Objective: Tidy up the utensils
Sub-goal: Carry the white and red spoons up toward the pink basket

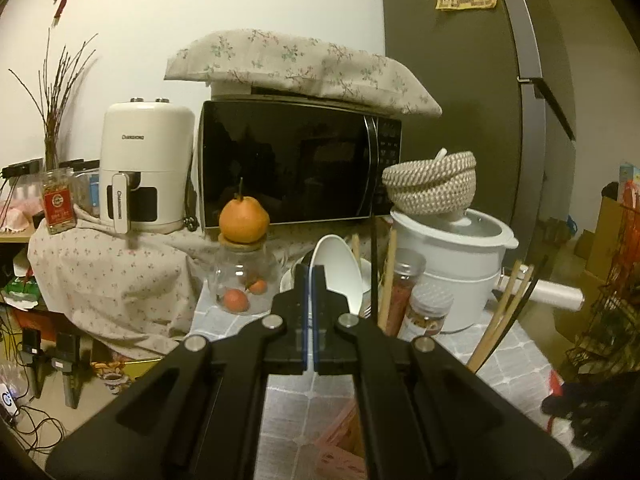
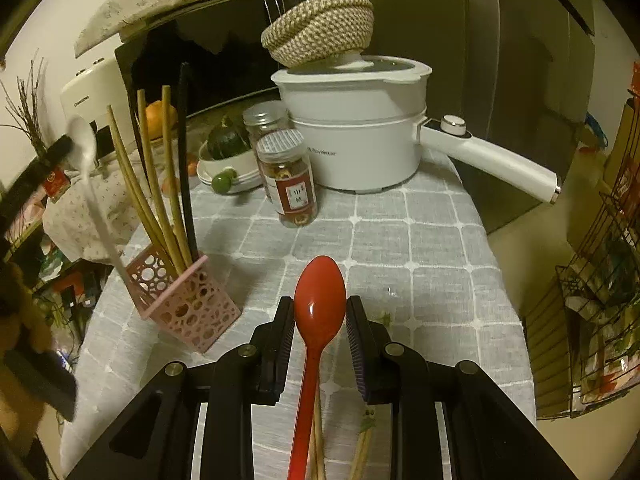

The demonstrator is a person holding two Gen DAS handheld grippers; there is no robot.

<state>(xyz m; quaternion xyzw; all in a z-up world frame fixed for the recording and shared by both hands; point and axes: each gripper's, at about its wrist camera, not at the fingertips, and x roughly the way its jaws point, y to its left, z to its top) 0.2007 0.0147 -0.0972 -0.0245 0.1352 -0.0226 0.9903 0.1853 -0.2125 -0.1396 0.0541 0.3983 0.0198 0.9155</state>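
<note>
Nearest, the right gripper (image 2: 320,316) had its jaws apart around a red spoon (image 2: 318,312); the pads stood just beside the bowl's edges, and whether they pressed it could not be told. The spoon pointed away over the grey checked tablecloth (image 2: 400,240), its handle running back between the jaws above some chopsticks (image 2: 362,452). Toward the table's left edge stood a pink holder (image 2: 188,304) with chopsticks (image 2: 160,184) upright in it. The left gripper (image 1: 310,276) was clamped on a white spoon (image 1: 338,268), bowl upward, seen at the left of the right view (image 2: 86,148) above the holder. Farther back stood two spice jars (image 2: 290,176), then a white pot (image 2: 352,136) near the far edge, a woven basket (image 2: 320,28) on its lid.
</note>
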